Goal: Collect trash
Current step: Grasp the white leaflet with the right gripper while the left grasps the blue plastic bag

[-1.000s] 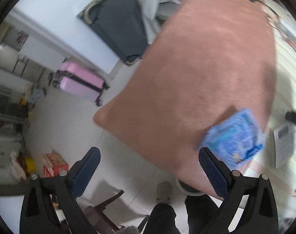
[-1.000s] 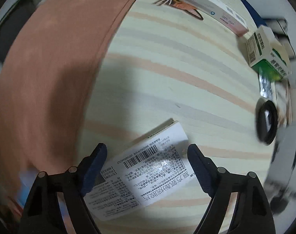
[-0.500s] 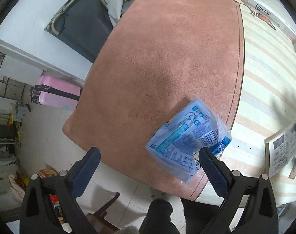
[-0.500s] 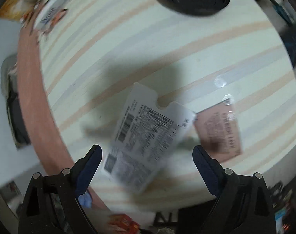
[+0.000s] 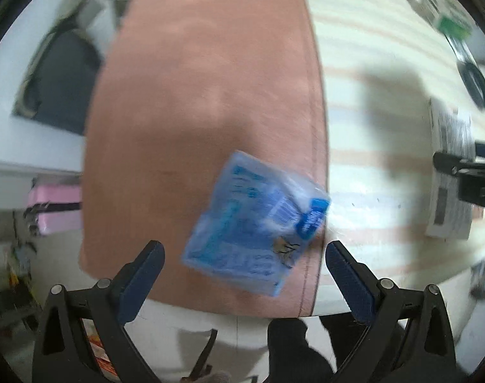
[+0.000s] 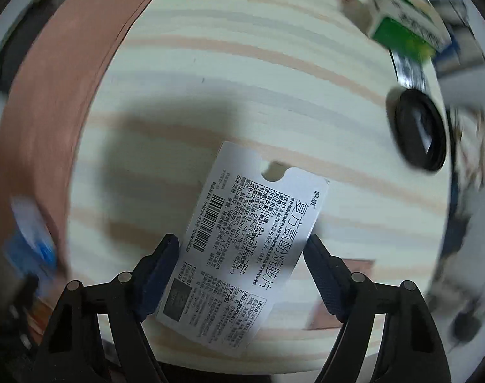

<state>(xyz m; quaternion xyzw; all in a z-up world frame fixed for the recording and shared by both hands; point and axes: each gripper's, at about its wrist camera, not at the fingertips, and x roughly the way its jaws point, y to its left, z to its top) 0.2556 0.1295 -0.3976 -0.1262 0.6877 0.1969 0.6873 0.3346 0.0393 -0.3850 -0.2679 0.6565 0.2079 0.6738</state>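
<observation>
Collection is only beginning: left tool is hovering wide above the crumpled blue plastic wrapper; right tool, jaws just narrowing, is straddling the flattened white printed carton, ungripped, on the counter.

The flat white card on the striped surface carries printed Chinese text: the large heading reads 复方氨酚烷胺片, with the small brand 感康 beside it, a barcode and fine print too small to read.
</observation>
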